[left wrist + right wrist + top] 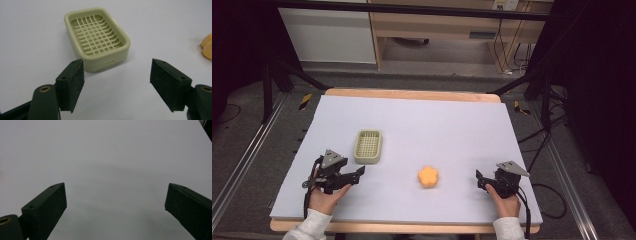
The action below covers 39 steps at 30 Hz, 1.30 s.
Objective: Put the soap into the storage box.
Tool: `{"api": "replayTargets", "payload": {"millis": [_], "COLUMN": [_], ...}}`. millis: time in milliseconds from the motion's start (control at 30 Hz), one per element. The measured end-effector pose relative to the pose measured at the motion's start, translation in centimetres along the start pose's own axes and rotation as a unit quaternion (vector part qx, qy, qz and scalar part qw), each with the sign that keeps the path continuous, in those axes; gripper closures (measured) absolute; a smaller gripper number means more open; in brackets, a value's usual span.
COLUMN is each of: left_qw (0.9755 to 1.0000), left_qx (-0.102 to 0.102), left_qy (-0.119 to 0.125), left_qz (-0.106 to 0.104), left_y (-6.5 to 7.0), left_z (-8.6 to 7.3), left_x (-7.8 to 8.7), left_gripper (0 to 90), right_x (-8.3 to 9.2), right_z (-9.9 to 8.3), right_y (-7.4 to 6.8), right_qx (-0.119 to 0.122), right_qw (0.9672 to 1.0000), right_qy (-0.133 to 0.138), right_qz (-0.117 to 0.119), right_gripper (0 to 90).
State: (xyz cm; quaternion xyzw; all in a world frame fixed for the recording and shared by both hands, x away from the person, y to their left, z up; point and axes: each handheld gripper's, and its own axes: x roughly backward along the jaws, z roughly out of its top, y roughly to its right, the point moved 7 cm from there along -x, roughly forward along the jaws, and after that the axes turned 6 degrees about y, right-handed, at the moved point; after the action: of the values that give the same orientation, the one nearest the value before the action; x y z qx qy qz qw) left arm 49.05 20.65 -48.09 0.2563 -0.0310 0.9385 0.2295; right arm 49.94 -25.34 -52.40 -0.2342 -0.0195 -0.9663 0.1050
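Note:
A pale green soap dish (368, 146) with a grid bottom lies on the white table cover, left of centre. An orange flower-shaped soap (428, 176) rests on the cover nearer the front. My left gripper (354, 176) sits just in front of the dish, held by a hand, jaws wide apart and empty. In the left gripper view the dish (97, 37) lies beyond the open gripper (116, 75), and the soap (207, 46) peeks in at the right edge. My right gripper (482, 180) stands open right of the soap, facing bare cover (116, 203).
The white cover (452, 125) lies over a wooden table with its edge showing at back and front. Black frame legs and cables stand on the floor at both sides. A wooden bench stands behind the table.

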Motion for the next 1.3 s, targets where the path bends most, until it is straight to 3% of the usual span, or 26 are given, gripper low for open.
{"api": "replayTargets", "payload": {"millis": [500,1300], "left_qw": [0.9997,0.9976], "left_qx": [-0.017,-0.048], "left_qy": [0.002,-0.017], "left_qz": [-0.02,-0.047], "left_y": [2.0,4.5], "left_z": [1.0,1.8], "left_x": [-0.6,-2.0], "left_gripper": [26.4,24.4], "right_x": [0.0,-0.1], "right_z": [0.0,0.0], "right_y": [0.0,0.0], "right_qx": [0.0,0.001], "right_qw": [1.0,1.0], "right_qy": [-0.001,-0.002], "right_qz": [-0.002,-0.003], "right_gripper": [4.4,4.5]}}
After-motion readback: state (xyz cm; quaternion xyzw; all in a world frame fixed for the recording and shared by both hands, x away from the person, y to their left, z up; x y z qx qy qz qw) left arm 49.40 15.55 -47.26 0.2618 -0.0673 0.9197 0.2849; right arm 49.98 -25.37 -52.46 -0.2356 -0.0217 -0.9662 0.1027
